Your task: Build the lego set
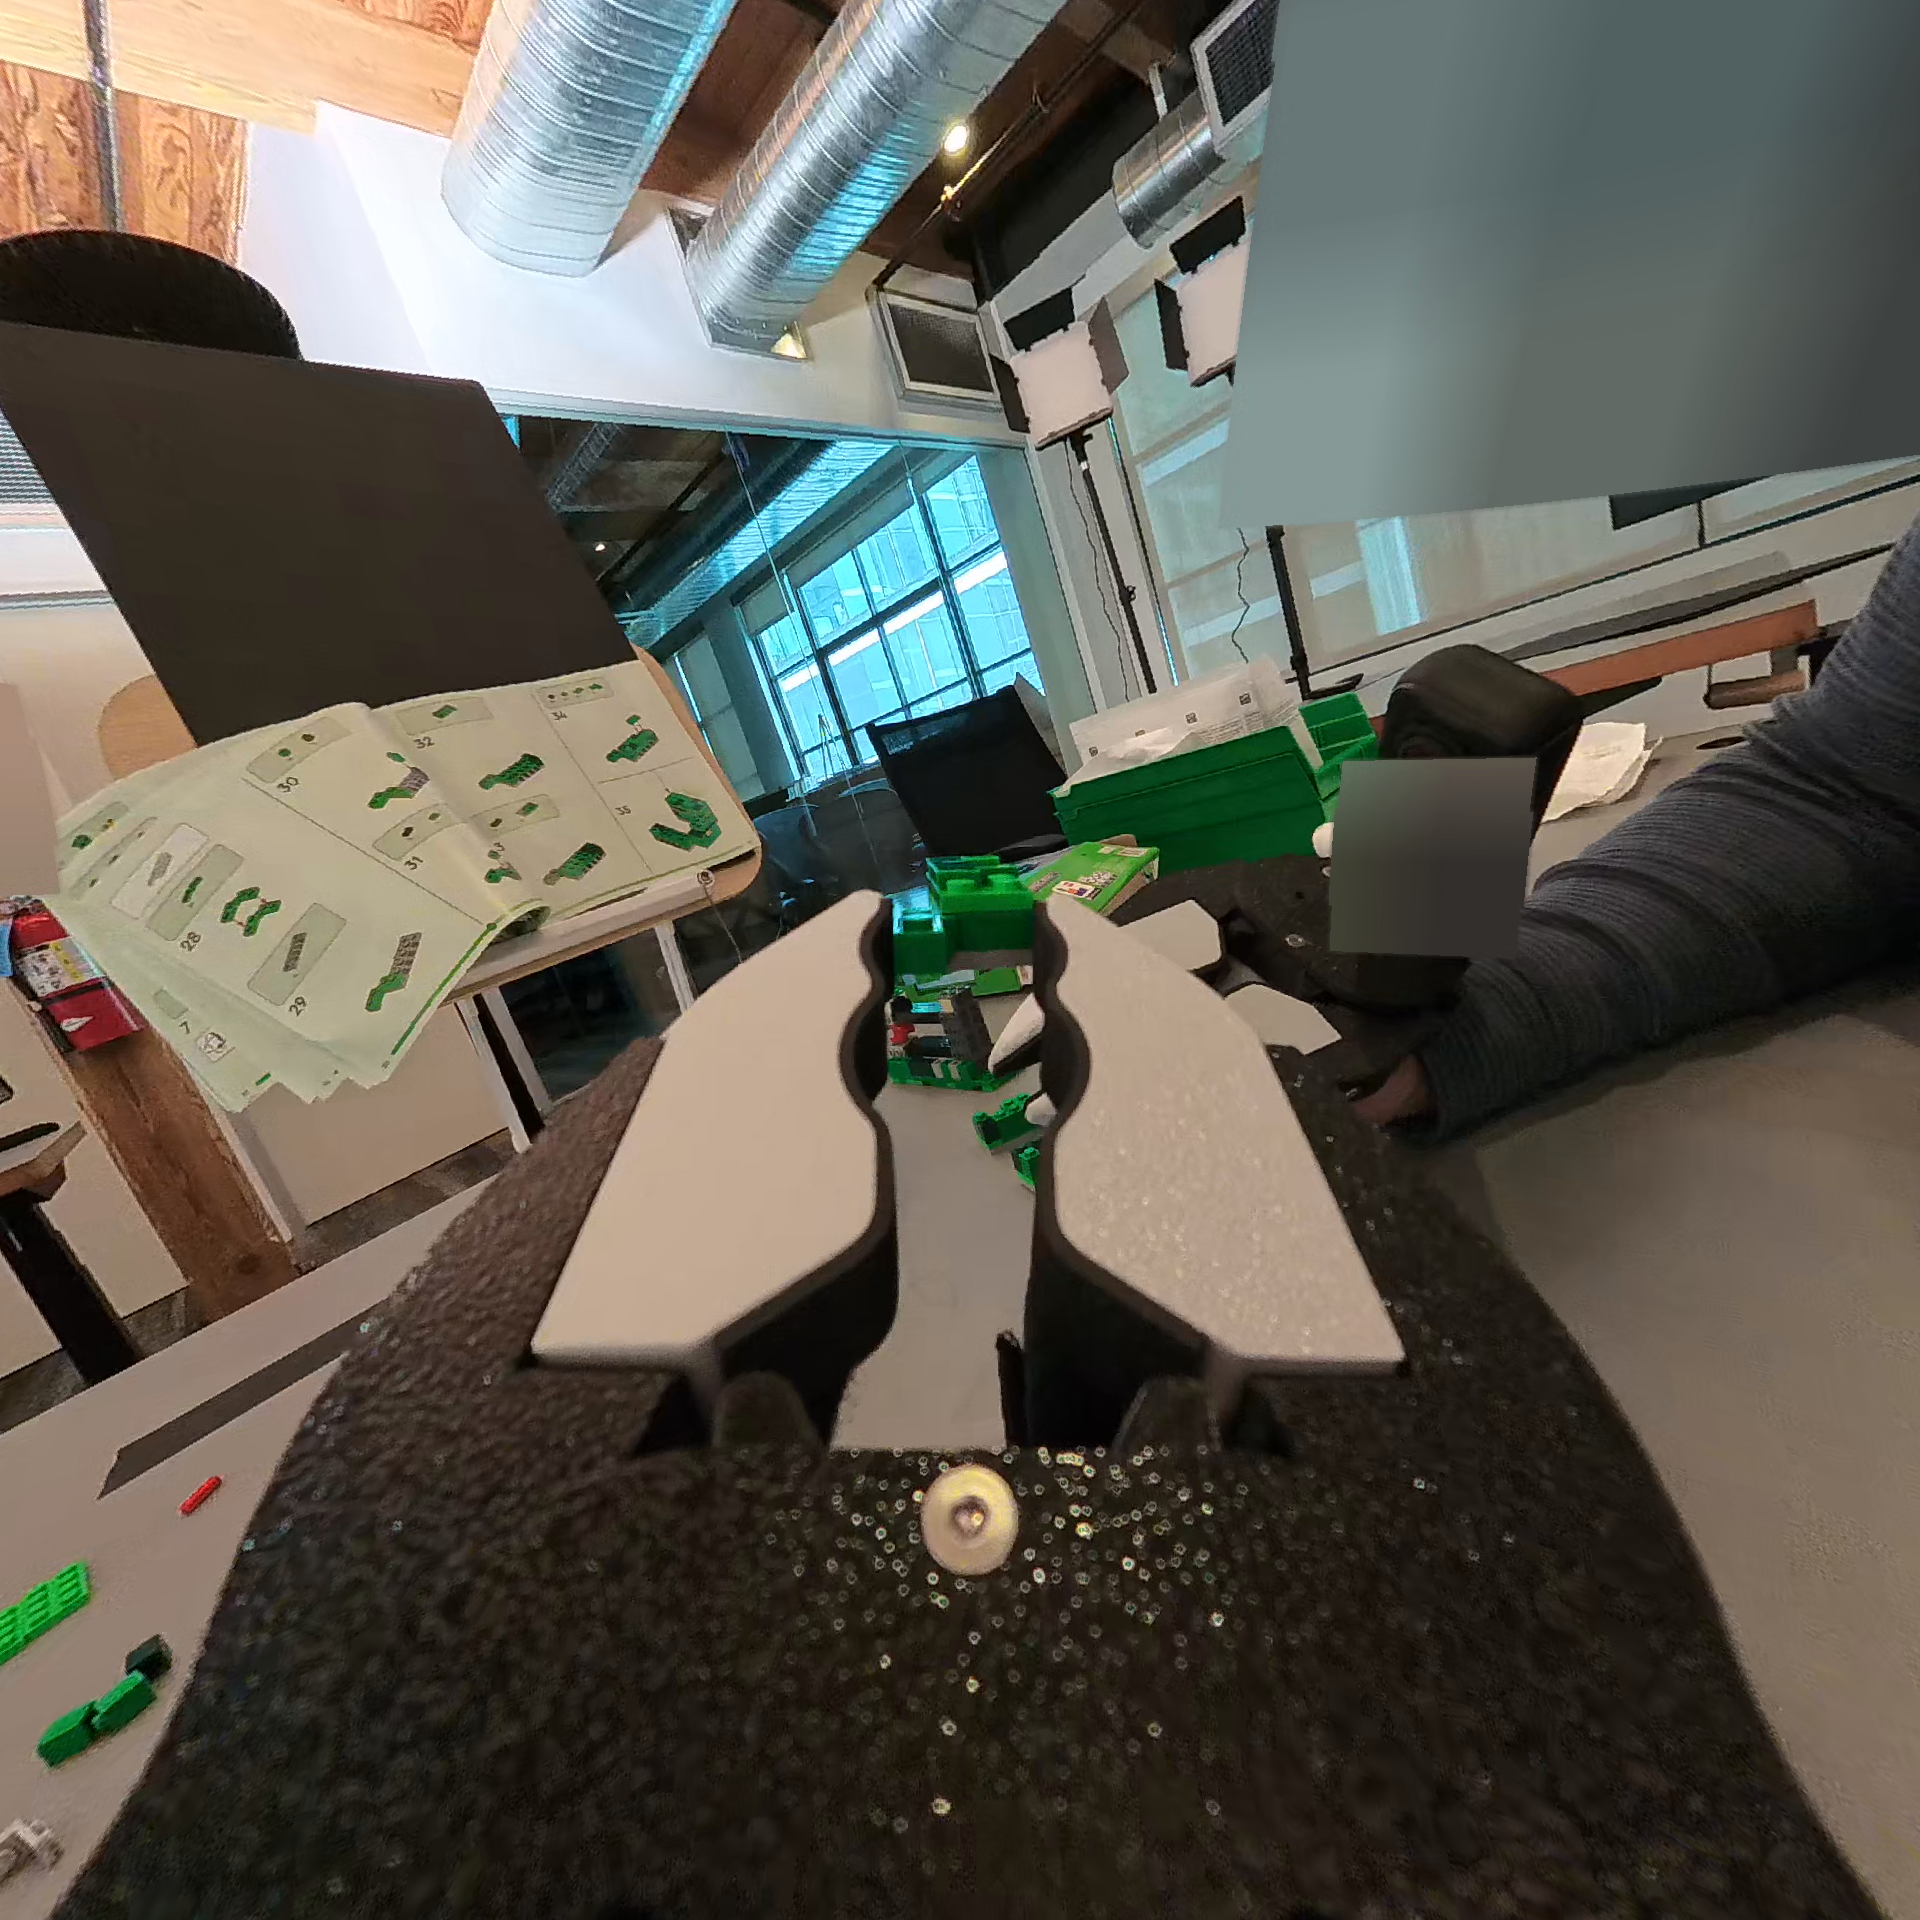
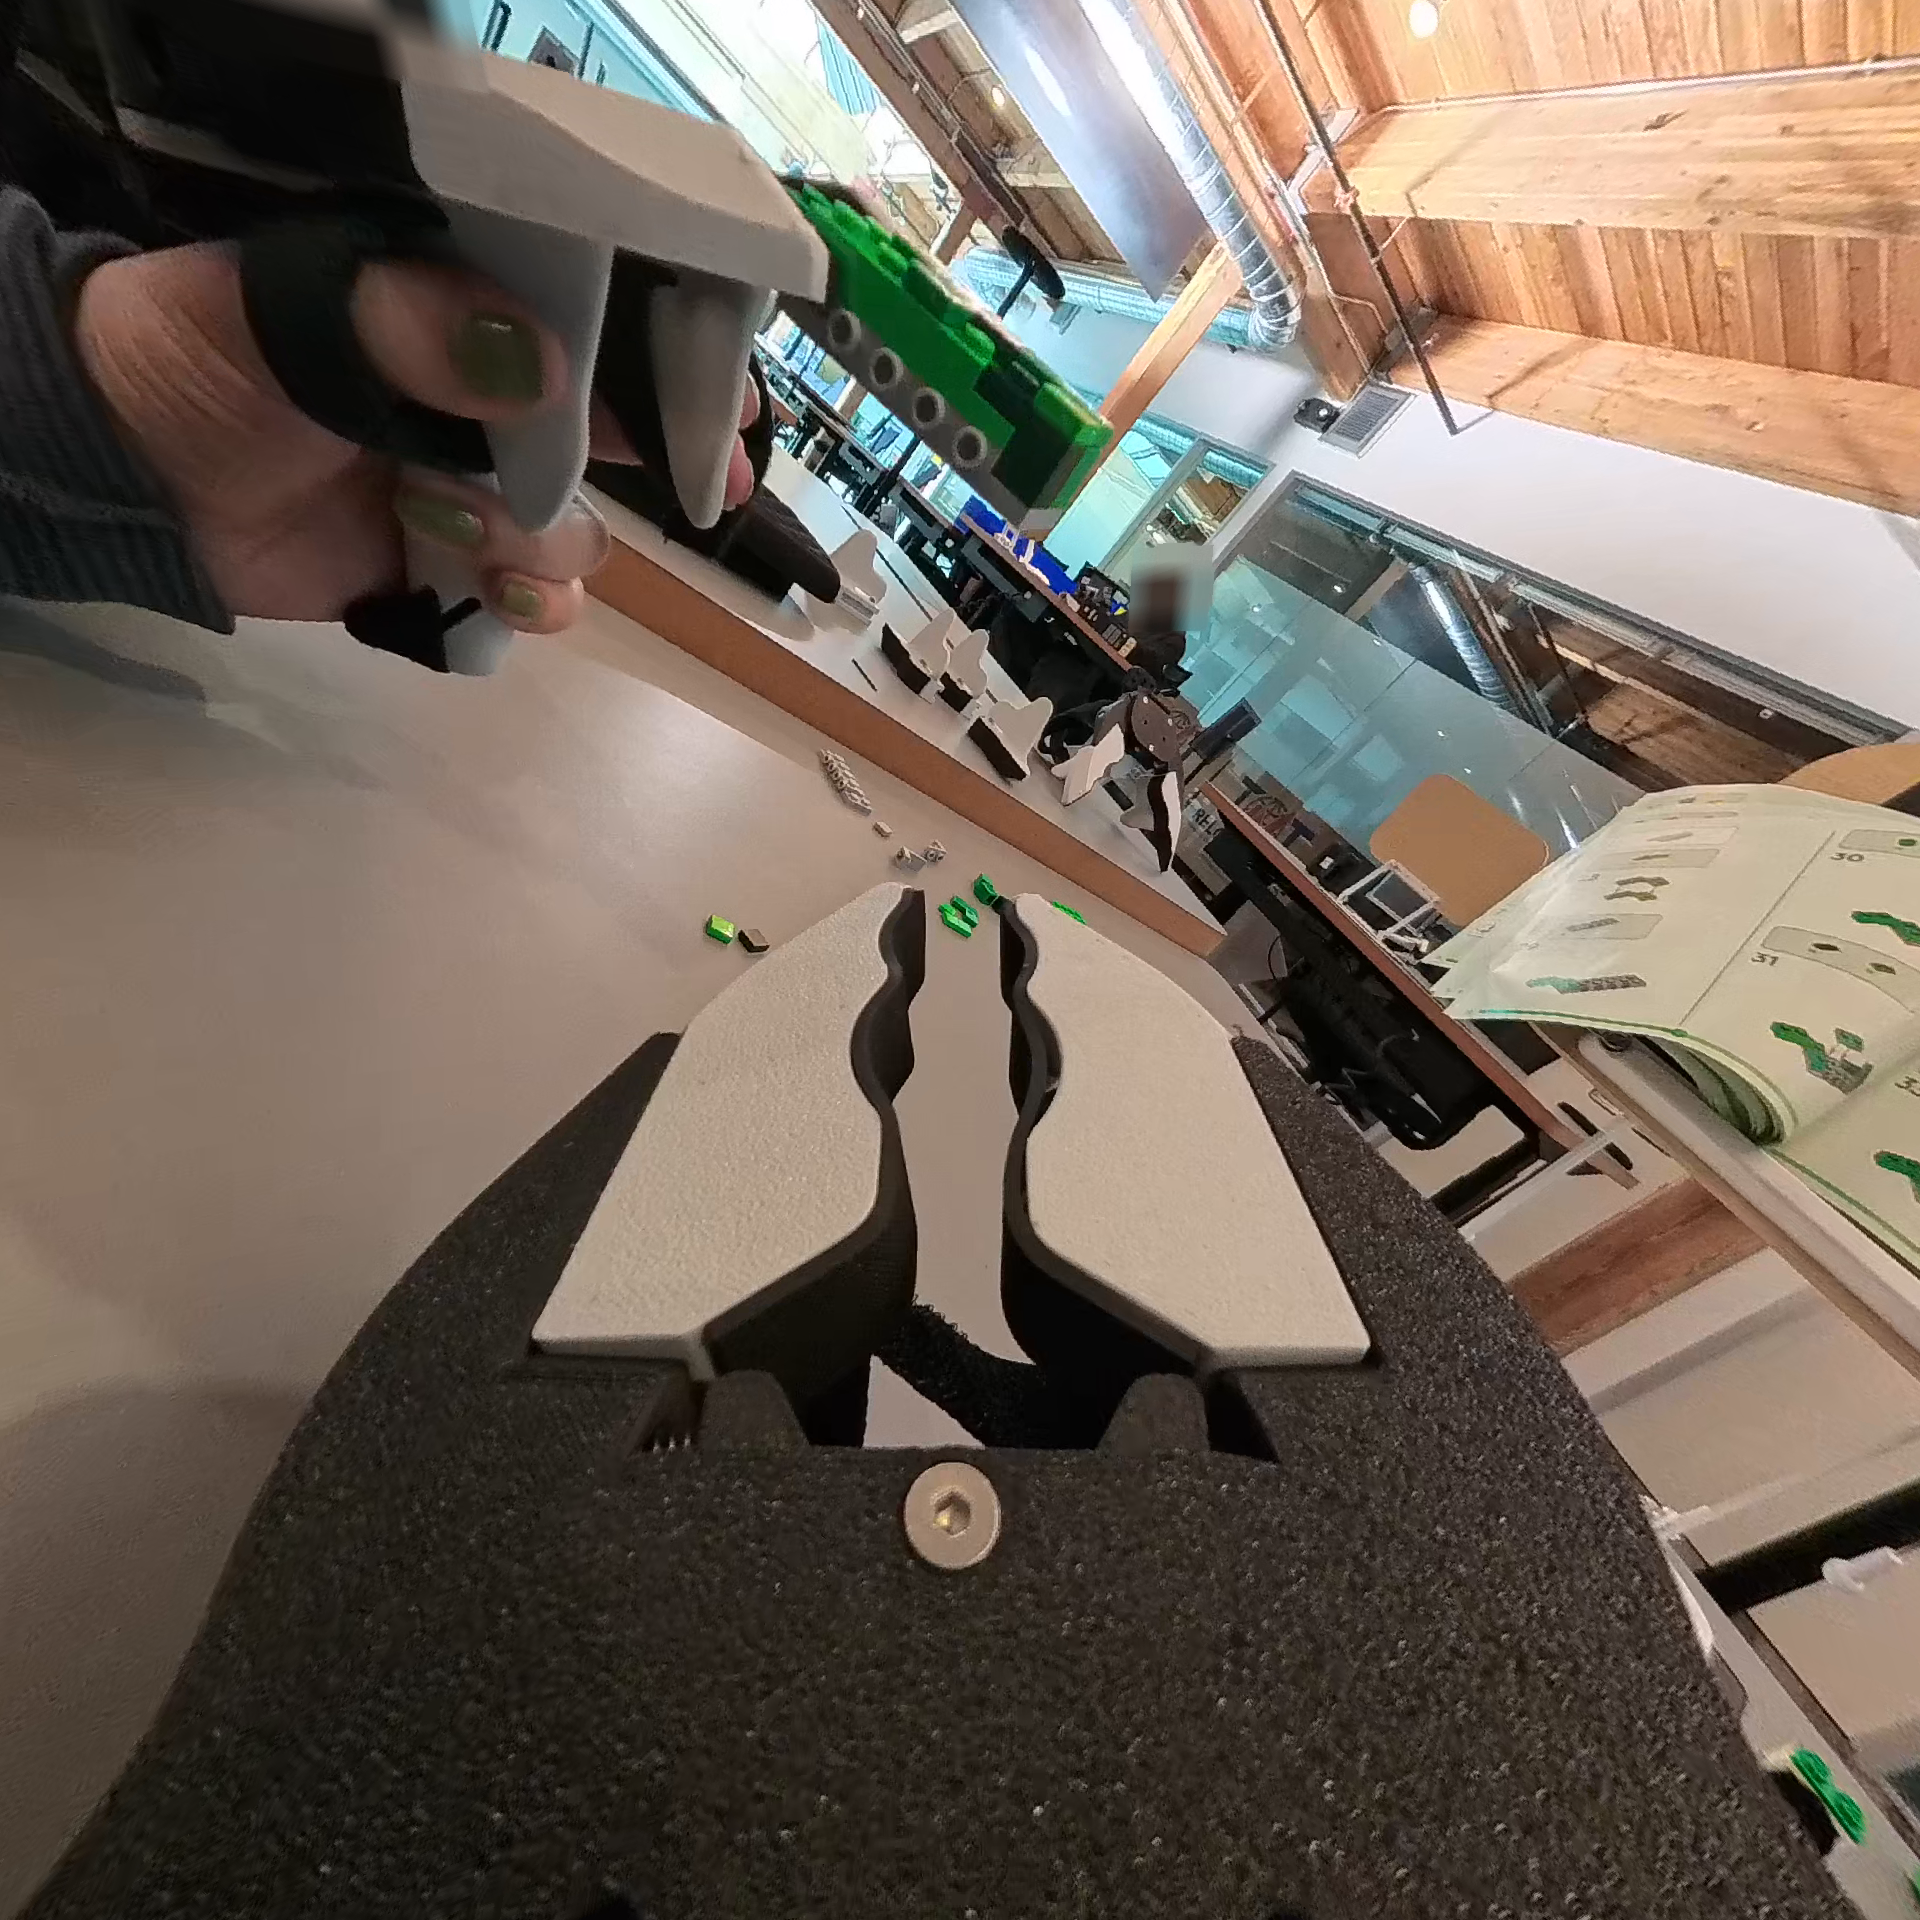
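Note:
My left gripper is shut on a green lego assembly and holds it above the table. In the right wrist view that gripper shows at the top left in a person's hand, with the long green and dark assembly sticking out of it. My right gripper is slightly open with nothing between its fingers, low over the grey table. It also shows in the left wrist view, just right of the assembly. A partly built green and black model stands on the table behind the left fingertips.
An open instruction booklet lies on a raised stand. Green bins stand at the back. Loose green and red pieces lie at the left. Small green pieces, tiles and grey parts lie ahead of the right gripper. Left tips to right tips: about 9 cm.

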Motion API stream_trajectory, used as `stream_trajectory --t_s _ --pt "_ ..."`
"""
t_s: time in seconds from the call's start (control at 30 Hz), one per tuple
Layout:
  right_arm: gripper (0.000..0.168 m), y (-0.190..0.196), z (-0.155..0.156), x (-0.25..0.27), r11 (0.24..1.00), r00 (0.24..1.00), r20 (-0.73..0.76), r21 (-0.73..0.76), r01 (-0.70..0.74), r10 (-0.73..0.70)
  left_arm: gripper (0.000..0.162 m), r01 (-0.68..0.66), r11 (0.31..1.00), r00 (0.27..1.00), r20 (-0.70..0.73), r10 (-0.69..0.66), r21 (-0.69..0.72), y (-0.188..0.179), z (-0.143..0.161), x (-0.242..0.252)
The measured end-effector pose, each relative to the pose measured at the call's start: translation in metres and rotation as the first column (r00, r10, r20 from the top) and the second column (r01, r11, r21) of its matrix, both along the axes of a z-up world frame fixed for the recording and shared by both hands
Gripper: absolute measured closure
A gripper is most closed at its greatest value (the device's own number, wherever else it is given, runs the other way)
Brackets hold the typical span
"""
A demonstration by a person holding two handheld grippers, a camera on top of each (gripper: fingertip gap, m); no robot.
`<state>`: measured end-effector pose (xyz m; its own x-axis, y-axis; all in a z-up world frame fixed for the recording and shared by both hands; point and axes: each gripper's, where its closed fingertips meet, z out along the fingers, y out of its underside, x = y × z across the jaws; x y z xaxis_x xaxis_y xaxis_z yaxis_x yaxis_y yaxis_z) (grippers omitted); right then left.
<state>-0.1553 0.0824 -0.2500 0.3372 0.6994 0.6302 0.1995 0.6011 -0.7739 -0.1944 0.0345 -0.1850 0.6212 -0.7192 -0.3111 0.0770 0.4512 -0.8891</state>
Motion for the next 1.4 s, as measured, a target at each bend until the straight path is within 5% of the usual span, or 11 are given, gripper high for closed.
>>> stream_trajectory --t_s 0.73,1.17,1.3,1.4 --pt "0.155 0.006 -0.002 0.0 0.999 0.999 0.007 -0.01 0.032 -0.032 0.137 -0.029 0.999 0.991 0.131 0.03 -0.015 0.011 0.011 -0.024" --pt "0.16 0.012 -0.005 0.0 0.997 0.998 0.026 -0.042 0.059 -0.058 0.138 -0.339 0.94 0.932 0.128 0.339 -0.026 0.026 0.007 -0.082" --pt "0.163 0.005 -0.022 -0.017 0.992 0.98 0.181 -0.111 -0.059 0.078 0.138 -0.361 0.932 0.924 0.125 0.362 -0.028 0.024 0.005 -0.087" --pt "0.163 0.004 -0.032 -0.035 0.96 0.878 0.397 -0.19 -0.205 0.266 0.138 -0.325 0.945 0.938 0.115 0.327 -0.037 0.021 0.002 -0.086"
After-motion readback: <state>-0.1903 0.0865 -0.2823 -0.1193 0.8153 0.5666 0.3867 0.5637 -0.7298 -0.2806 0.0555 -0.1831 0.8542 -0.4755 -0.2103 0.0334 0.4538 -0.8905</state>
